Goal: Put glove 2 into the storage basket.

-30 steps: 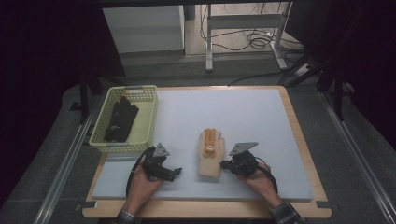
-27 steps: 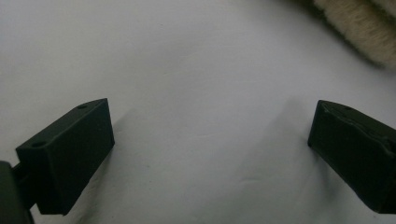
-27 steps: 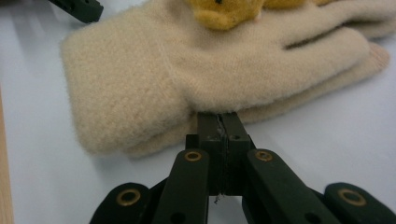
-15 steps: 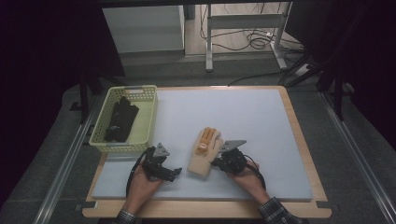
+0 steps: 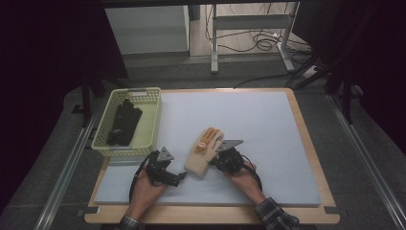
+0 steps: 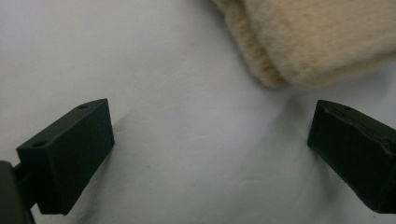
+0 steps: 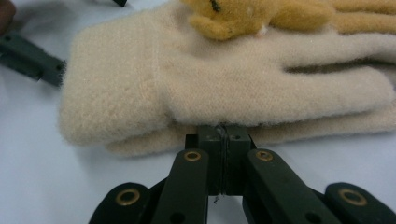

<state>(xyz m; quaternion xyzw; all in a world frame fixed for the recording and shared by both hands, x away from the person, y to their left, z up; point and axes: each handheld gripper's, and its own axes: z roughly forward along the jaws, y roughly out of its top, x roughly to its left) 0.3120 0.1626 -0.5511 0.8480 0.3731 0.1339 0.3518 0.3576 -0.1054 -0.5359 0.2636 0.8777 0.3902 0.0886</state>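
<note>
Left tongs spread wide and released on the bench, cream glove lying between both tongs, cuff towards the left tongs, fingers slanting away up-right, right tongs clenched against its edge.

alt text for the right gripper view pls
The right claw, jaws shut together, pushes its tip against the near edge of a fluffy cream glove lying flat on a white mat. An orange-tan plush patch sits on the glove's far side, and part of the other claw's dark jaw shows by the cuff at left.
</note>
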